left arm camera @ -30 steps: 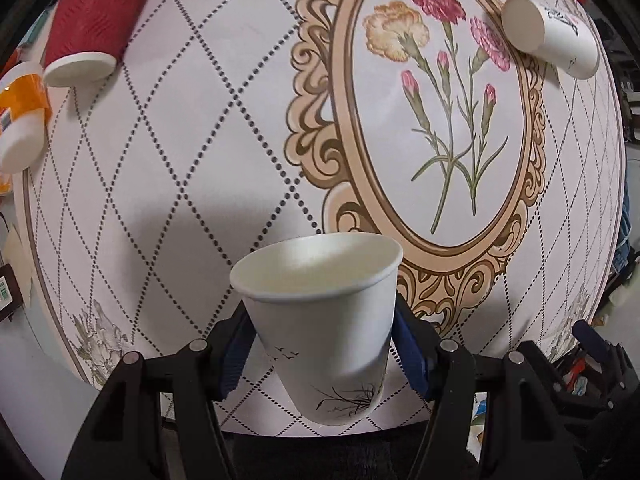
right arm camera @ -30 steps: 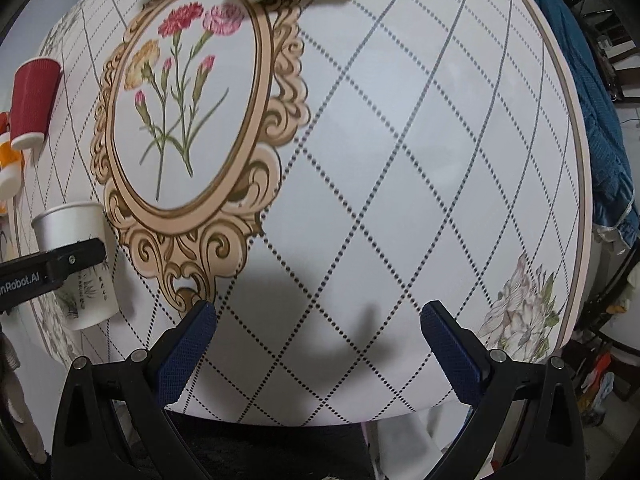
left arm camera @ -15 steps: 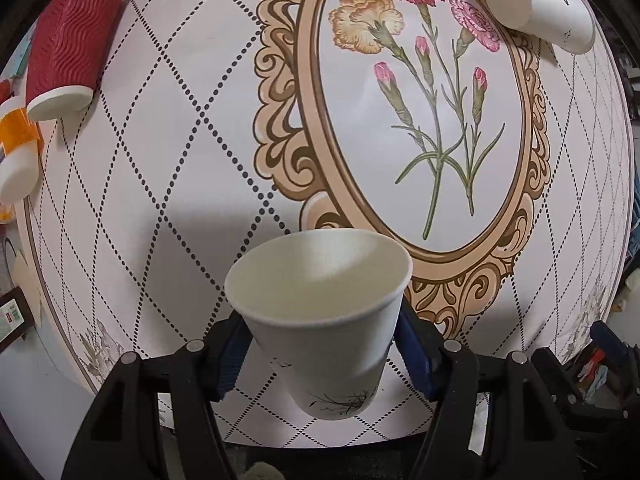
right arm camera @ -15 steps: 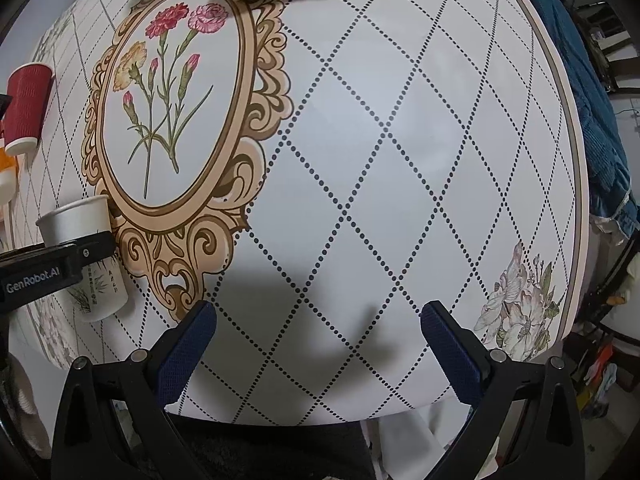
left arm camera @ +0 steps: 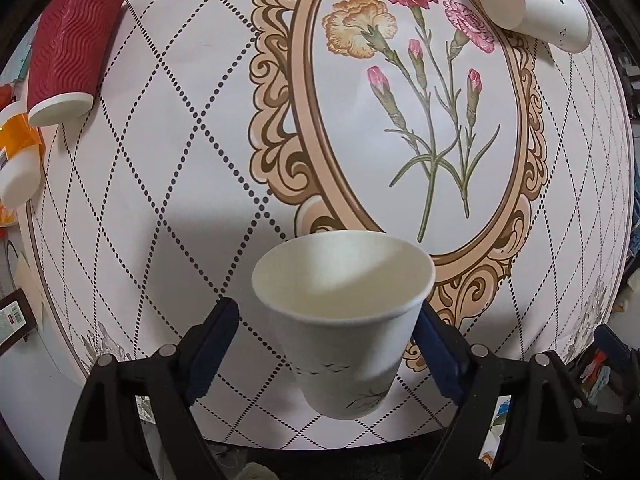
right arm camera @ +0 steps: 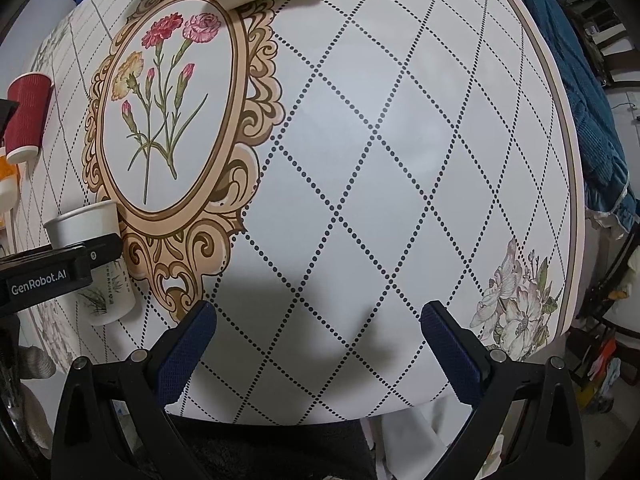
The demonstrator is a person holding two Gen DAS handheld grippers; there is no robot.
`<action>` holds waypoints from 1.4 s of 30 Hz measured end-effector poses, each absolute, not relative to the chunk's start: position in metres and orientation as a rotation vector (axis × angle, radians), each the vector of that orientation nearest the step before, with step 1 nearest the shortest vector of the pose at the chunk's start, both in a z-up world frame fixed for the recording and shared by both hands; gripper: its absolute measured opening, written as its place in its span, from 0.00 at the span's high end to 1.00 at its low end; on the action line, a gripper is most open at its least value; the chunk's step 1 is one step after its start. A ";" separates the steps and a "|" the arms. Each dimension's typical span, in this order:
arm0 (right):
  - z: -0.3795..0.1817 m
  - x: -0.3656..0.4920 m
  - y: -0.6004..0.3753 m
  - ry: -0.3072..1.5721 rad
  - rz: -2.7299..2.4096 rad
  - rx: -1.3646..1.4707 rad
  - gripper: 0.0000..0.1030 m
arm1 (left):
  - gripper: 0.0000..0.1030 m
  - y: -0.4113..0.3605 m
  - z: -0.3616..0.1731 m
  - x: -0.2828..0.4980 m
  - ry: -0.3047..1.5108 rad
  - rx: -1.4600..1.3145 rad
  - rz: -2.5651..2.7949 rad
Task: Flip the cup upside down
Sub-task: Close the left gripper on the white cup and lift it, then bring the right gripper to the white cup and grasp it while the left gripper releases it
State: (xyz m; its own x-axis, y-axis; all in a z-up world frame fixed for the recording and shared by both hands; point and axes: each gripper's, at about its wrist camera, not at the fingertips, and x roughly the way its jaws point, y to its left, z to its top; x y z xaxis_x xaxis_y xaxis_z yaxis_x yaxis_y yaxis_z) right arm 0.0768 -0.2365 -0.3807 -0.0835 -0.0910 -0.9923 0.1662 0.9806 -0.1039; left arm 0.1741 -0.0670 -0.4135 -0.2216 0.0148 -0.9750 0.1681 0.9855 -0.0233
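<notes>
A white paper cup with a faint plant print stands upright, mouth up, near the front edge of the round table. My left gripper is open around it; the left pad stands clear of the cup wall, the right pad is at or close to it. The same cup shows at the far left of the right wrist view, behind the left gripper's black finger. My right gripper is open and empty above bare tablecloth to the right of the cup.
A red ribbed cup lies on its side at the table's left, next to an orange-and-white container. Another white cup lies on its side at the far edge. A blue cloth hangs beyond the right edge.
The left gripper has opened: its left pad has come away from the cup. The left view has shifted slightly lower and the cup stands on the table. The right gripper has barely moved.
</notes>
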 end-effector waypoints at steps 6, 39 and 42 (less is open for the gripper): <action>-0.375 0.072 -0.242 1.634 -0.219 0.061 0.00 | 0.16 -0.070 -0.411 0.165 1.784 0.133 -0.141; -0.329 0.046 -0.215 1.540 -0.060 0.080 0.00 | 0.16 0.005 -0.282 0.084 1.485 0.052 0.097; -0.333 0.055 -0.199 1.538 -0.024 0.102 0.03 | 0.16 0.029 -0.298 0.070 1.514 0.011 0.162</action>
State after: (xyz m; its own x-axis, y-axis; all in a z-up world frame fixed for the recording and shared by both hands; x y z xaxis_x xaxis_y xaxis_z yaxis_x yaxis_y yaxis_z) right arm 0.0552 -0.1989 -0.3329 0.0335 0.0485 -0.9983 0.0793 0.9955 0.0510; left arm 0.0702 0.0289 -0.2981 0.0481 0.1131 -0.9924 -0.0990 0.9892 0.1079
